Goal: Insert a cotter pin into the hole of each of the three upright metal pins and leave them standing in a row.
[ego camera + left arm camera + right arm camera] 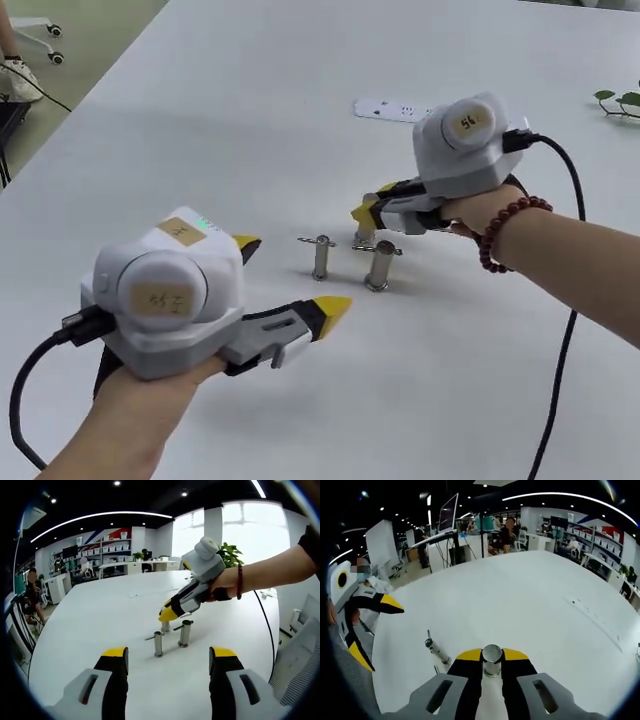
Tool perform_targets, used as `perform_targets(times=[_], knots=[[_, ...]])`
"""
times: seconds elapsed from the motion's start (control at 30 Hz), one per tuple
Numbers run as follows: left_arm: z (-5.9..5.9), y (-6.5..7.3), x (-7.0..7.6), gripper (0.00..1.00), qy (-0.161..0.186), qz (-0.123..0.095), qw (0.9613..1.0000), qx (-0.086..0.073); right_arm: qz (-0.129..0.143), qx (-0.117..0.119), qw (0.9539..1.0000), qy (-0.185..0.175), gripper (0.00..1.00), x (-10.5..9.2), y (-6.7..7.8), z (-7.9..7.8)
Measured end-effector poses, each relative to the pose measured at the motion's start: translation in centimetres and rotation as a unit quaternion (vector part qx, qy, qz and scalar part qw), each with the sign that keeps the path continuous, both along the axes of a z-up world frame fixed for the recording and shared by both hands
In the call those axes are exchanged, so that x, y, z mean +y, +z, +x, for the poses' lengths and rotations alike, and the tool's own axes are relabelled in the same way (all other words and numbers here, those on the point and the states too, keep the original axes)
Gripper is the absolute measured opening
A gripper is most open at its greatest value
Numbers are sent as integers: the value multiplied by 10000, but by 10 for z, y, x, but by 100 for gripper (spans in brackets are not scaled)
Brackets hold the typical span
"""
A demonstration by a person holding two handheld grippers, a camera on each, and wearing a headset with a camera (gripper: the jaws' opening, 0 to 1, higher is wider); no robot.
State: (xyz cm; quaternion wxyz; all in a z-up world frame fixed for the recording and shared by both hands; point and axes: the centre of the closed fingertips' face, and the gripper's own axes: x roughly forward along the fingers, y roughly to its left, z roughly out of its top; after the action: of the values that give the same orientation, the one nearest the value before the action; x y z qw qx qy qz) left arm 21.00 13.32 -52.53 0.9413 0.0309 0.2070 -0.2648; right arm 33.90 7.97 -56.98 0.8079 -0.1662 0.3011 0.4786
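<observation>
Left hand-held gripper point(168, 653): jaws spread wide with nothing between them; in the head view it hovers at about 7 o'clock of the pin group, clear of all three.
Right hand-held gripper point(366, 214): jaws drawn in narrow on the far pin point(492, 655), gripping it near its top; it reaches in from about 1 o'clock of the group.
Far pin: upright on the counter point(200, 120) between the yellow tips, at the back of the group.
Left pin point(321, 258): stands free and upright, at about 8 o'clock of the far pin, with a cotter pin point(313, 240) through its head and sticking out sideways.
Right pin point(380, 266): stands free and upright, at about 5 o'clock of the far pin, with a second cotter pin point(392, 249) across its top.
Done so far: two of the three pins look fitted, and both are standing.
Uncertain: the right hand-held gripper's tips cover the far pin's hole, so I cannot tell whether a cotter pin is in it.
Left to do: confirm or fit the far pin. The three pins stand as a loose triangle rather than a line, so my judgement is that they need lining up into a row before the right hand-held gripper lets go.
</observation>
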Motion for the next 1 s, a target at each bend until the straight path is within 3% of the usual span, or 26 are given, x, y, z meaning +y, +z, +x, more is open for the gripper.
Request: perform_targets(times=[0.53, 0.63, 0.83, 1.0], knots=[[0, 1, -2, 65, -44, 17, 10000, -27, -147, -10, 9998, -145, 8, -51, 1, -30], [0, 2, -2, 65, -48, 31, 10000, -58, -310, -101, 9995, -14, 8, -59, 1, -37], [-1, 3, -2, 65, -60, 43, 9999, -70, -407, -150, 9989, 165, 8, -66, 4, -57], [-1, 2, -2, 65, -54, 49, 10000, -64, -326, -97, 9990, 279, 8, -68, 5, -75]])
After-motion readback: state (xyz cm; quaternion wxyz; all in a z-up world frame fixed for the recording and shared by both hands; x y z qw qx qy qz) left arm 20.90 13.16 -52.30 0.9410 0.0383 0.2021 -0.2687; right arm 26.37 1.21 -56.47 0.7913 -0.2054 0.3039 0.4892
